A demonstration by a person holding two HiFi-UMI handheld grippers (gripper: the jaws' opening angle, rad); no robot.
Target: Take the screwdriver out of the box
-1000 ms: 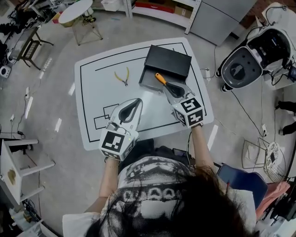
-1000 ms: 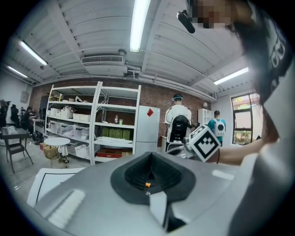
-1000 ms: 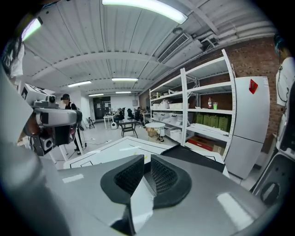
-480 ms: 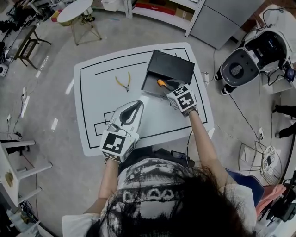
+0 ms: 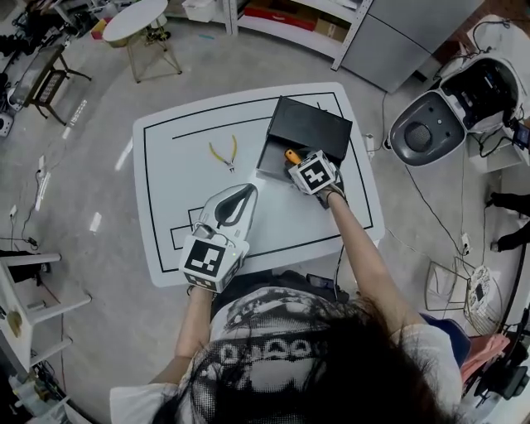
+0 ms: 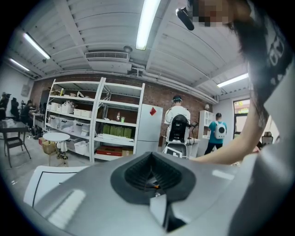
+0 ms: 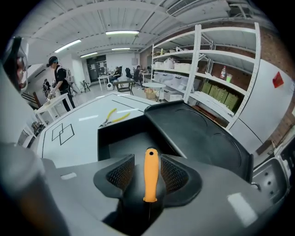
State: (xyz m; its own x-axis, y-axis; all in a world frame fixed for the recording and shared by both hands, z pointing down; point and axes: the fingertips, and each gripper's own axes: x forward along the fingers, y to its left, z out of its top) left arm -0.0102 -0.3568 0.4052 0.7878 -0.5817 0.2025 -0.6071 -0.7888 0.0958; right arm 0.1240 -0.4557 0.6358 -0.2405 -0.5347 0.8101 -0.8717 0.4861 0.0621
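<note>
The black box (image 5: pixel 308 126) stands open at the far right of the white table (image 5: pixel 170 178), its lid folded back. My right gripper (image 5: pixel 292 162) tilts steeply down over the box's open tray. Its jaws are opening. The orange-handled screwdriver (image 7: pixel 150 174) lies between them with a gap on each side, handle end toward the box (image 7: pixel 193 136). In the head view only the orange handle (image 5: pixel 291 155) shows past the marker cube. My left gripper (image 5: pixel 246 190) hovers over the table's near middle, shut on nothing, and in its own view (image 6: pixel 154 179) its jaws meet.
Yellow-handled pliers (image 5: pixel 224 151) lie on the table left of the box, also seen as pliers (image 7: pixel 112 117) in the right gripper view. Black lines and a small square outline mark the table. A round side table (image 5: pixel 137 18), shelving and wheeled machines stand around.
My right gripper has moved away from me and down to the box with the screwdriver, and its jaws have spread. My left gripper has drifted a little.
</note>
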